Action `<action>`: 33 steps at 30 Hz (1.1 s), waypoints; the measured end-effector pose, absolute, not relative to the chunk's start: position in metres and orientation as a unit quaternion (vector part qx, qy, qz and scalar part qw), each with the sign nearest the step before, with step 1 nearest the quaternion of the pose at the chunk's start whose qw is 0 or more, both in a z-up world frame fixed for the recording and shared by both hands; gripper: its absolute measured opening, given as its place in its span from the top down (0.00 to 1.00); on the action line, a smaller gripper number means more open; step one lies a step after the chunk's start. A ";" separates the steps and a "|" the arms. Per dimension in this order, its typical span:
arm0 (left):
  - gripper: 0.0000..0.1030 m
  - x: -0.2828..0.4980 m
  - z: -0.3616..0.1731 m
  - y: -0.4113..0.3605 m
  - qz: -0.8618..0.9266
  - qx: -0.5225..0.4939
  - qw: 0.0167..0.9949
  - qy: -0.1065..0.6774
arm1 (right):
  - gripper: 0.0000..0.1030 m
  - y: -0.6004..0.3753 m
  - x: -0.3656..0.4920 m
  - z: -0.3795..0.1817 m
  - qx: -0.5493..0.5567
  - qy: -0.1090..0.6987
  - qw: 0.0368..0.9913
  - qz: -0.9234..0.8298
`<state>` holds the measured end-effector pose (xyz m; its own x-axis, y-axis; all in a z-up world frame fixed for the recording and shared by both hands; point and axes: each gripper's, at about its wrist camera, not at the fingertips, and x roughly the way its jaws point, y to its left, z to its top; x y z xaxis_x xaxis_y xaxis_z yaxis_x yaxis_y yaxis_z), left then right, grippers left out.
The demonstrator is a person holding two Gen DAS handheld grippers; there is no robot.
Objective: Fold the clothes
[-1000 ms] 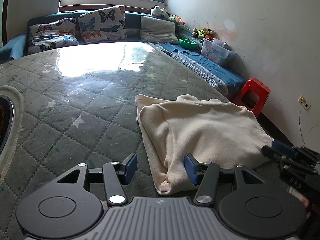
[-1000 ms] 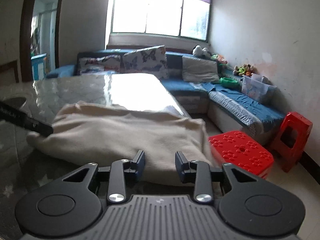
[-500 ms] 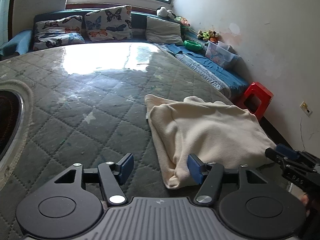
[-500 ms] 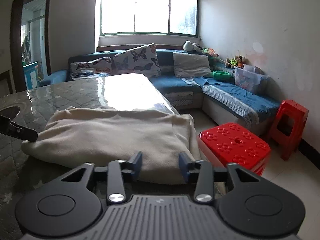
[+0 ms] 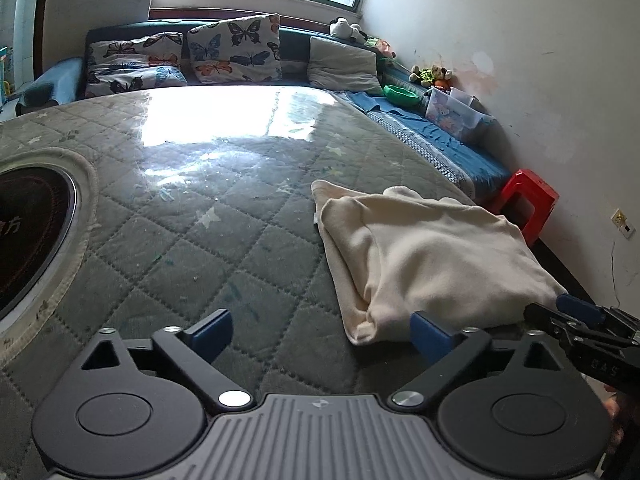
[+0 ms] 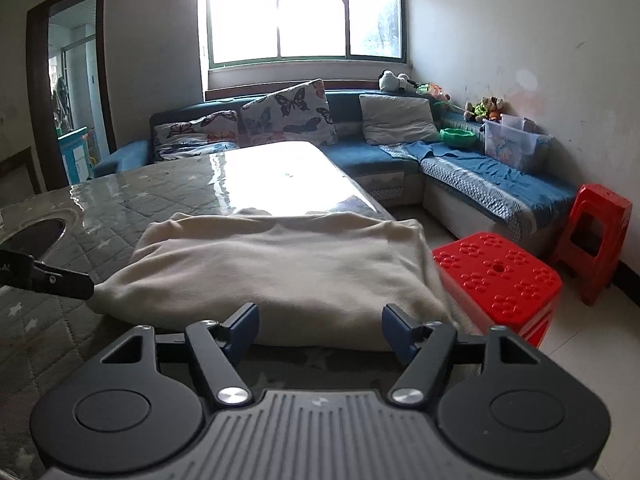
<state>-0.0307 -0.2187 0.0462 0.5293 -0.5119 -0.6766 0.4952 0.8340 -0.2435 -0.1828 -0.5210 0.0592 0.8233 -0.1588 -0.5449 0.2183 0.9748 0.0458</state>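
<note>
I can't read the white lettering on the right gripper. The folded cream garment lies on the quilted table, long axis running from the grippers toward the sofa. My left gripper and right one have just been opening; both are released, nothing between them.

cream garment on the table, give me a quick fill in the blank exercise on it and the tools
1. The folded cream garment lies on the quilted ___ table cover.
2. Both the left tool and the right tool hold ___.
3. Beside the table stands a red ___.

Missing words: green; nothing; stool
</note>
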 end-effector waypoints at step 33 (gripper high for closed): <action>0.00 -0.082 0.041 -0.232 -0.273 0.063 0.882 0.380 | 0.00 -0.491 -0.202 0.056 0.075 0.295 0.945 -0.122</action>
<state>-0.0821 -0.2321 0.0409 0.5625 -0.4342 -0.7036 0.5294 0.8428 -0.0969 -0.2020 -0.4907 0.0564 0.7965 -0.1863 -0.5752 0.2747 0.9590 0.0698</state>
